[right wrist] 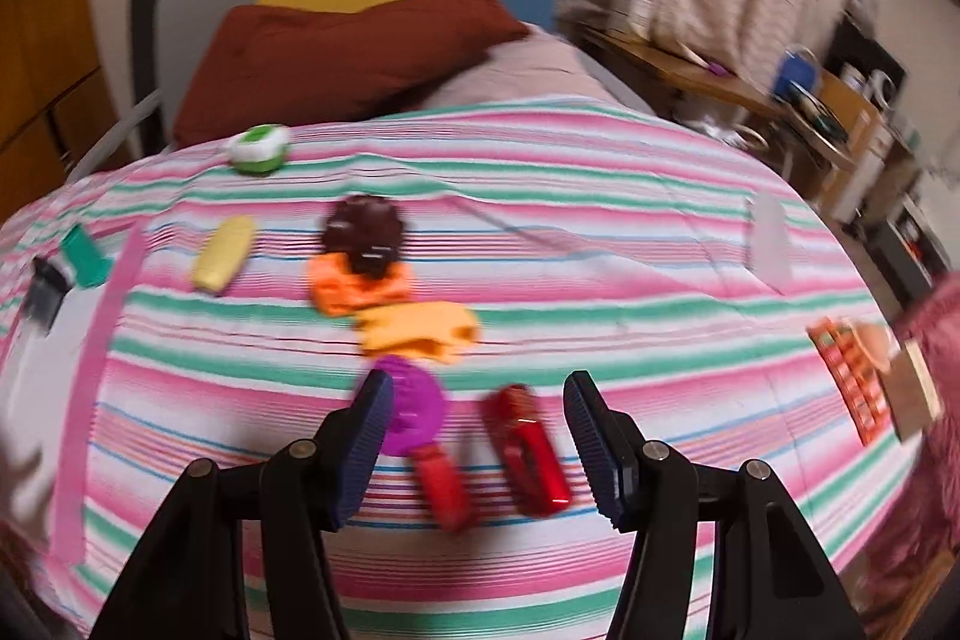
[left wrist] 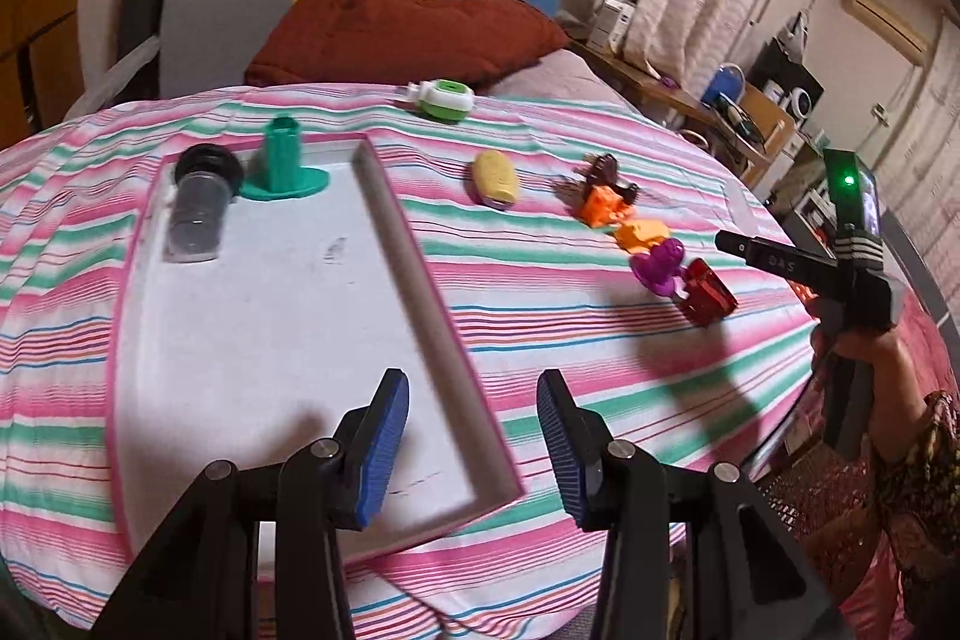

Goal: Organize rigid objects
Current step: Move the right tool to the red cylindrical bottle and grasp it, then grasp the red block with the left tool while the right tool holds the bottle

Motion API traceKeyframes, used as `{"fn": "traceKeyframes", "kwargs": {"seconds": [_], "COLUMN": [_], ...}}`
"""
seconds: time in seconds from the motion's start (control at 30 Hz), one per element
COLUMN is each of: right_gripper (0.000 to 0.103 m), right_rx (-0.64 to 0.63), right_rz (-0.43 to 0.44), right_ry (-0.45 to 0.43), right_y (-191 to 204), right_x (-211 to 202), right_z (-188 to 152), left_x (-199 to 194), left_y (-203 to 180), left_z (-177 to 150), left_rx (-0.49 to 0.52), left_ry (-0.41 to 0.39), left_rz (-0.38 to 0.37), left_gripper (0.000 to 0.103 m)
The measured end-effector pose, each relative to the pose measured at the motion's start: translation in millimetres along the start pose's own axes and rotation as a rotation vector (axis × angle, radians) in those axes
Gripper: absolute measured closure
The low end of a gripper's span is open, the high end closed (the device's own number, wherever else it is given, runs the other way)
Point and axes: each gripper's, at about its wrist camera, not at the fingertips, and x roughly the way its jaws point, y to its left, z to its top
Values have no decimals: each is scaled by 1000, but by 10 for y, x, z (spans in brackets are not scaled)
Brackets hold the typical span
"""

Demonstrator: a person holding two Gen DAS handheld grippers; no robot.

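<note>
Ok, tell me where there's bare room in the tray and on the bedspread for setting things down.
The white tray is bare across its middle and near end; only its far end holds the black-capped tube and green stand. The bedspread right of the toys is bare. The row from the brown toy to the red toy is crowded.

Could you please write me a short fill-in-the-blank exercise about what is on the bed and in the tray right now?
1. The white tray holds ____ objects: a green piece and a black-capped tube.
2. The left gripper hovers over the tray with its jaws ____.
3. The red object lies between the open fingers of the ____ gripper.
4. The yellow piece rests on the ____ bedsheet, outside the tray.

Missing words: two; open; right; striped
</note>
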Motion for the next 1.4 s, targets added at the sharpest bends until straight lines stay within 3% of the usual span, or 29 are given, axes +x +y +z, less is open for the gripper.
{"fn": "traceKeyframes", "kwargs": {"seconds": [0.2,0.43,0.67,0.77,0.9,1.2,1.4], "right_gripper": [43,44,56,59,76,76,76], "right_rx": [106,72,64,72,59,179,188], "right_rz": [1,7,31,34,40,66,-27], "right_ry": [71,161,238,250,269,280,283], "right_y": [-294,-235,-210,-214,-174,-388,-477], "right_x": [209,416,577,586,610,597,590], "right_z": [-33,-62,-114,-127,-151,-180,-174], "left_x": [75,154,249,287,353,587,789], "left_y": [-223,-452,-651,-724,-806,-1081,-1274], "left_z": [26,38,36,31,39,124,193], "left_rx": [45,95,137,150,160,200,218], "left_ry": [19,38,60,68,84,116,142], "left_rz": [-15,-44,-63,-72,-83,-110,-134], "left_gripper": [58,58,58,58,58,58,58]}}
